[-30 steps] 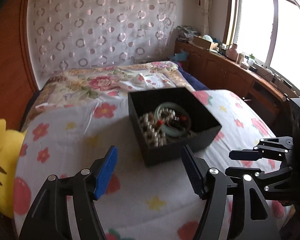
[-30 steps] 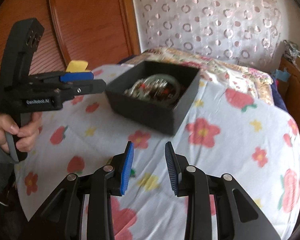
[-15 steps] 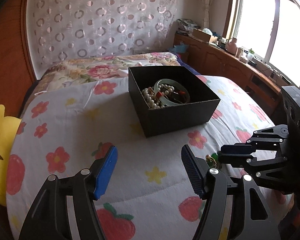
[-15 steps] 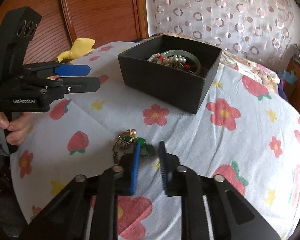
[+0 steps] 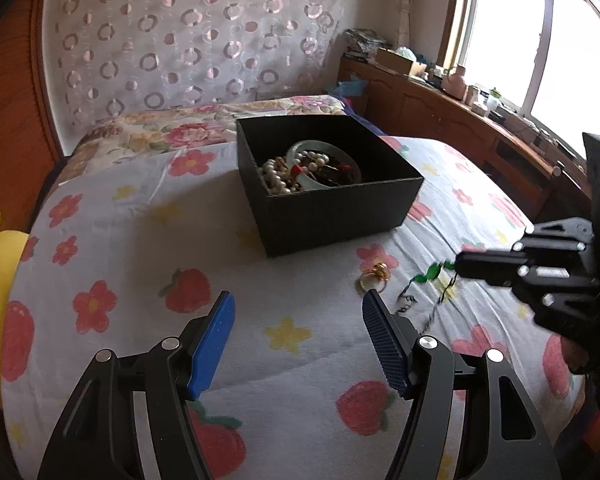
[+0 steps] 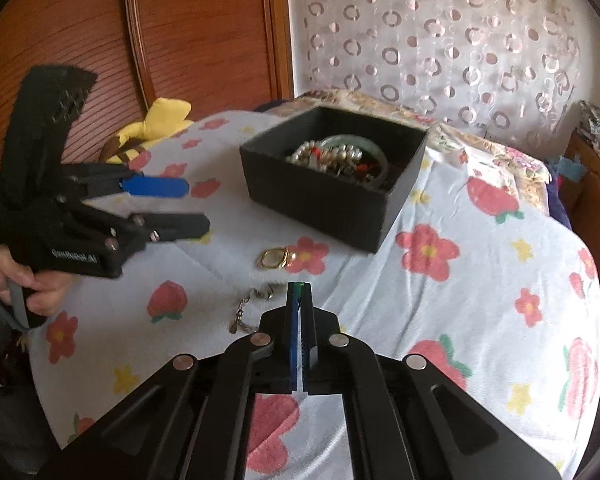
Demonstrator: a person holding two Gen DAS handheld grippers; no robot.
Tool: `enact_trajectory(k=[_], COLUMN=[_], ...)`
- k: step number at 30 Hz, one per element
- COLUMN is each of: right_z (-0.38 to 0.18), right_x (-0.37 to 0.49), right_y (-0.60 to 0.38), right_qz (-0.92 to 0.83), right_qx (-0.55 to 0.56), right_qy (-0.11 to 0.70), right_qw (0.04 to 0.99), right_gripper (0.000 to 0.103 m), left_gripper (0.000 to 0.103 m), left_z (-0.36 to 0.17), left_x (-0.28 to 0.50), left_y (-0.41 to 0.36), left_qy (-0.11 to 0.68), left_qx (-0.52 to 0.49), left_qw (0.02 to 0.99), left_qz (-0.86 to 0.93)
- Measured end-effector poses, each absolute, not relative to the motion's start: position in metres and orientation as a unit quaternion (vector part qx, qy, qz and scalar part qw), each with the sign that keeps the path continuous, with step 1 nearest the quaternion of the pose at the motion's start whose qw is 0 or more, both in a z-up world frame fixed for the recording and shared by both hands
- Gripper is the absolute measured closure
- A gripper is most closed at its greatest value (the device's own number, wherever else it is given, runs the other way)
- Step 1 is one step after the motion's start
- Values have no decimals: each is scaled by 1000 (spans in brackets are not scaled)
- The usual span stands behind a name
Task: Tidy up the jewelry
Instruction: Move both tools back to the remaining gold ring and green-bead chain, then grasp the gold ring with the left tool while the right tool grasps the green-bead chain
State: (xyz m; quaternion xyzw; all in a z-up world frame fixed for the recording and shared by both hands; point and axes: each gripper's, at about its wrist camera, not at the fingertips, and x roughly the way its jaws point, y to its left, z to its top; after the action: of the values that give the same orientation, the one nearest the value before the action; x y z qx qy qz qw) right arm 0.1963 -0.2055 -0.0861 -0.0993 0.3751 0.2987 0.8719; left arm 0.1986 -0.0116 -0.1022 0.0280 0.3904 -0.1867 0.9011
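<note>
Right now the right gripper point(image 6: 299, 286) is pinched tight on a green-beaded necklace point(image 5: 434, 273), whose chain point(image 6: 249, 308) trails down onto the flowered bedsheet point(image 6: 480, 288). Just beside it on the sheet lies a gold ring point(image 6: 274, 258), close to the front wall of the black box point(image 6: 320, 200). Inside the box sit a pearl strand point(image 5: 278, 178) and a pale green bangle point(image 5: 300, 150), tangled with other pieces. Nearby, the left gripper point(image 5: 298, 330) hovers above the sheet with its blue pads point(image 5: 214, 340) spread wide and nothing between them.
</note>
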Motion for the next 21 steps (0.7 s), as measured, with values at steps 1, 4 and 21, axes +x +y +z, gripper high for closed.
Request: enact_trajectory(k=[1, 4, 21], right_z=[-82, -72, -60], right_x=[194, 191, 188], right_y=[-208, -218, -264], right_qz=[299, 293, 251], right_qx=[-97, -92, -71], right_qy=[370, 359, 344], right_qw=[874, 882, 902], right_gripper=[101, 101, 101], left_gripper=[40, 40, 65], left_z=[-103, -106, -121], left_x=[199, 202, 227], left_y=[-13, -22, -71], left_qy=[391, 398, 419], left_qx=[29, 35, 77], left_qw=[900, 894, 873], left_qz=[-189, -202, -237])
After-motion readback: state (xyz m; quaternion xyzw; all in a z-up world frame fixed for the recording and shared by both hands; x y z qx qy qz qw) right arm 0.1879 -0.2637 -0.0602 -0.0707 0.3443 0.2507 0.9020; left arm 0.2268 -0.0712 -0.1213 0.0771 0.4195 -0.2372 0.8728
